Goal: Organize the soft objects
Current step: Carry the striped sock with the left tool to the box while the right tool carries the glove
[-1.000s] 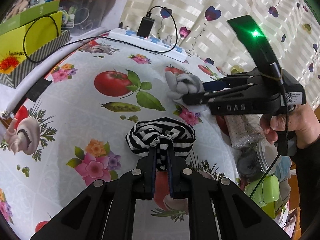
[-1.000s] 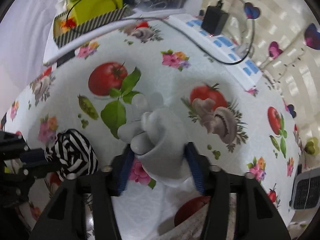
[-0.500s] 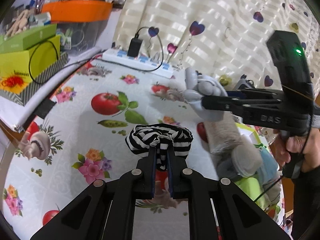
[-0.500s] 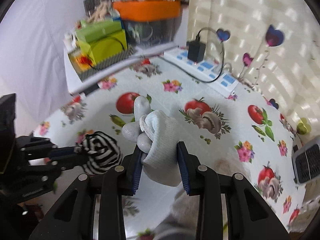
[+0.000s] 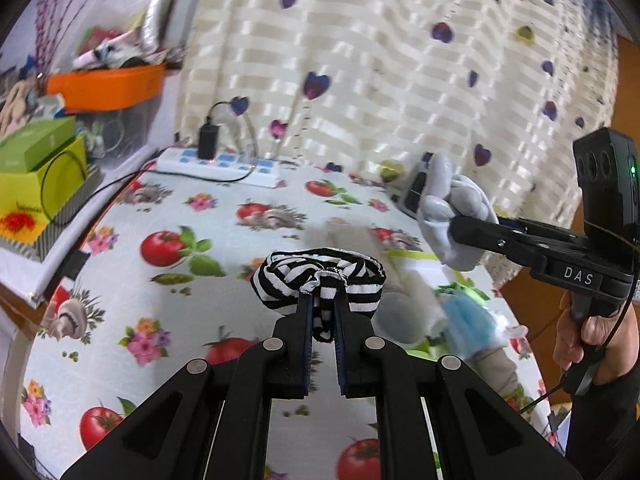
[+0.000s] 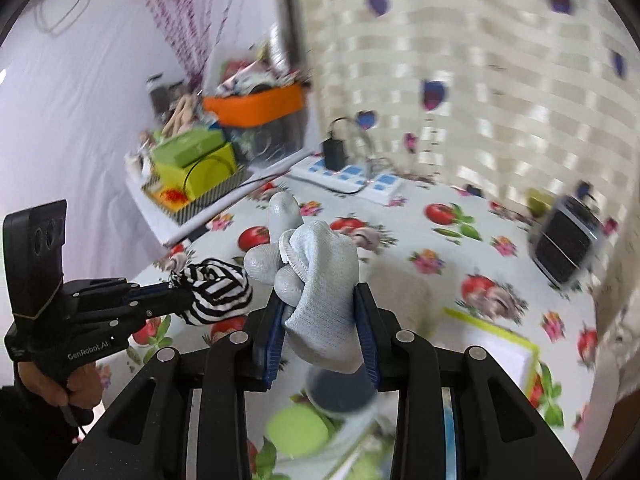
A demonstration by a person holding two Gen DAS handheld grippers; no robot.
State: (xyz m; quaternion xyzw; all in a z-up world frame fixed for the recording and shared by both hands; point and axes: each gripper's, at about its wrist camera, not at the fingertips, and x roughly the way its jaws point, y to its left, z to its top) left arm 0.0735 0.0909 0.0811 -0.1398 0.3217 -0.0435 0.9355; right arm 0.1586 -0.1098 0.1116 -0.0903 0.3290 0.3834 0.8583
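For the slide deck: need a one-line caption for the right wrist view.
Right tongs grip a balled white knit work glove above the flowered tablecloth; left tongs hold a black-and-white striped fabric bundle.

A: What does the left gripper (image 5: 322, 312) hold?
B: A rolled black-and-white striped fabric bundle (image 5: 320, 280), pinched tight, above the vegetable-print tablecloth (image 5: 168, 320).
A: And to the right?
B: The right gripper (image 5: 460, 232) clamps a pale grey knitted glove (image 5: 448, 204); a hand (image 5: 592, 336) grips its handle.
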